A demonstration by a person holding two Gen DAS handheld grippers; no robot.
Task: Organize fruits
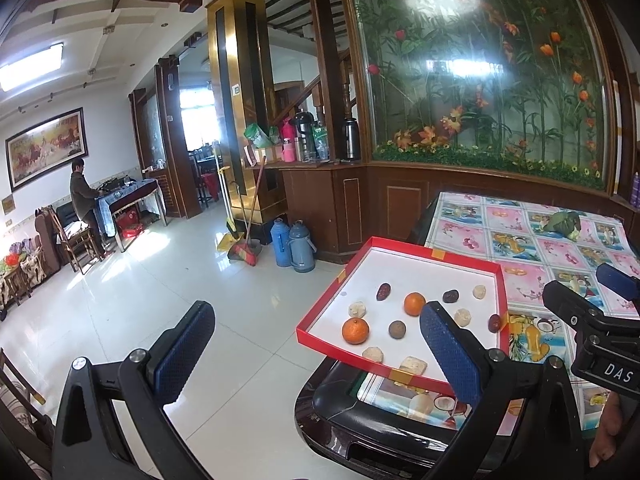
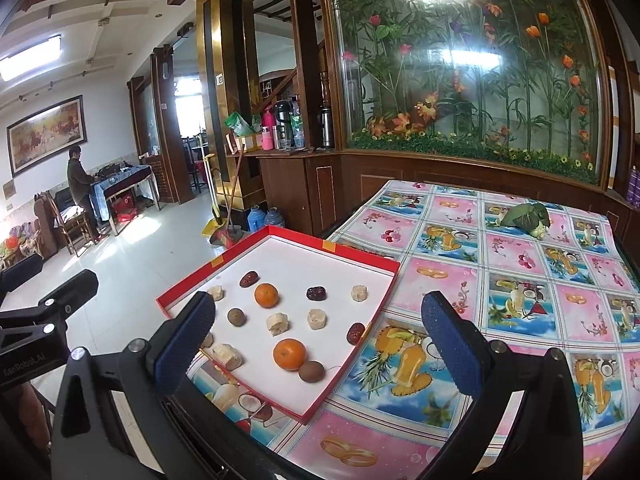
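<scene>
Living-room bench [image 2: 500, 280] with fruit-print cloth carries a red tray [image 2: 280, 236] at its near-left corner. Oranges [image 2: 289, 354], dates [image 2: 316, 293] and banana chunks [image 2: 277, 323] lie scattered, unsorted. Left tongs [image 1: 316, 344] and right tongs [image 2: 316, 344] both wide, empty. Sorting all left.

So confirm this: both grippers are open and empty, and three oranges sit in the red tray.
Not quite: the red tray holds two oranges, as the right wrist view shows. The left gripper and right gripper are indeed open and empty.
</scene>
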